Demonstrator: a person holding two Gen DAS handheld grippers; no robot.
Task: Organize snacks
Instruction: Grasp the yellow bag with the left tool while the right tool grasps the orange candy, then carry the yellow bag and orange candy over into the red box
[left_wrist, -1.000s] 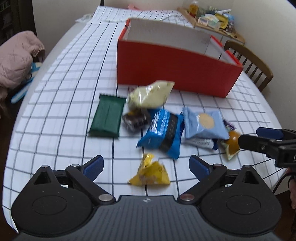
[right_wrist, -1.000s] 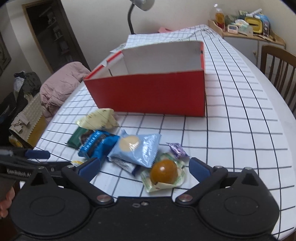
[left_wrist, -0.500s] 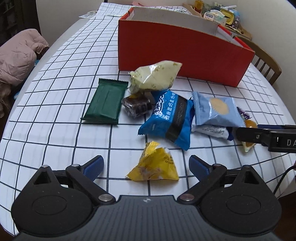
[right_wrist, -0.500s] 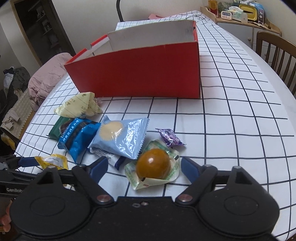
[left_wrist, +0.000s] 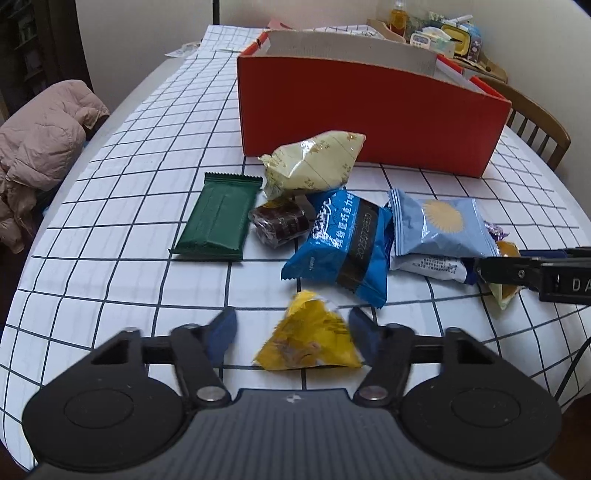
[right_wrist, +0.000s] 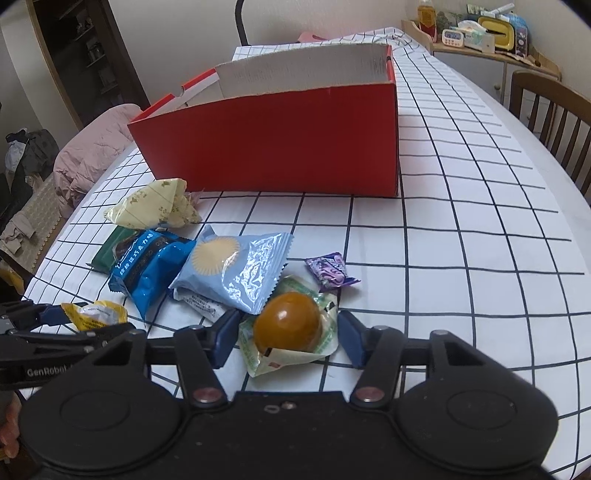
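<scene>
- My left gripper (left_wrist: 291, 332) has just been closing around the yellow packet (left_wrist: 310, 341).
- Blue packet (left_wrist: 341, 245) lies just beyond my fingers; red box (left_wrist: 369, 114) farther ahead.

The left gripper (left_wrist: 291, 330) was angled downward, its blue fingers (left_wrist: 221, 329) just closing in, one on each side of a yellow packet (left_wrist: 310, 341). The right gripper (right_wrist: 283, 336) was tilted likewise, its fingers (right_wrist: 224, 334) narrowing around a wrapped brown snack (right_wrist: 287, 326). Firm pressing could not be confirmed.
</scene>
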